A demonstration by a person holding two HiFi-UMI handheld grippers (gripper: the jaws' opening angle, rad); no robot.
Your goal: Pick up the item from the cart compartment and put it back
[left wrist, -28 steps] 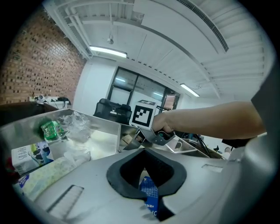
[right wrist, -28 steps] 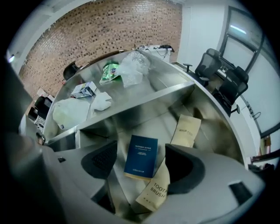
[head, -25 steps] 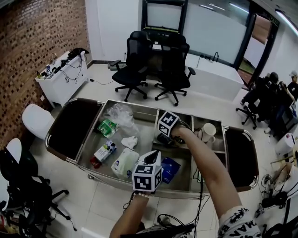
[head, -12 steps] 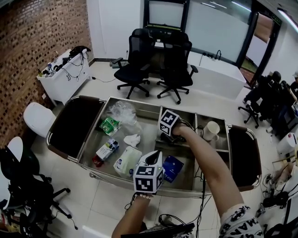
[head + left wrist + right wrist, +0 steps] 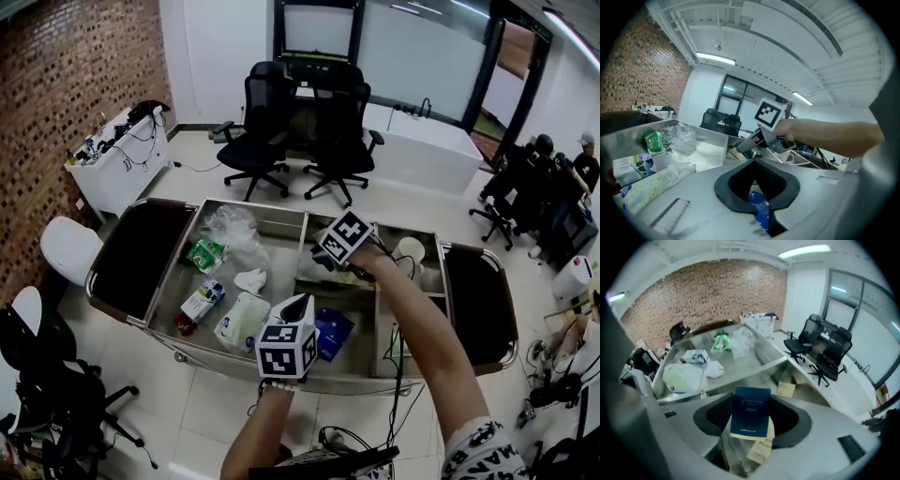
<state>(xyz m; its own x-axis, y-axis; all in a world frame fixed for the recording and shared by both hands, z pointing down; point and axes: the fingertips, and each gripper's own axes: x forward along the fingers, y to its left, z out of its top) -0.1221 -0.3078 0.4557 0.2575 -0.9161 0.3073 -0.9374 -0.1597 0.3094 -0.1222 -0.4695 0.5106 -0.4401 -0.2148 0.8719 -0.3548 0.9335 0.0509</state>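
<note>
Right tool [image 5: 321,260] steeply downward, jaws just closed onto dark blue box [image 5: 751,411]; left tool [image 5: 754,164] near-level, together.

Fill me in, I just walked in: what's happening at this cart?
A person works over a steel cart with a gripper in each hand. The right gripper has a dark blue box between its jaws, which have just been closing on it, above the middle compartment. The left gripper, jaws together and empty, hangs near the cart's front edge.
</note>
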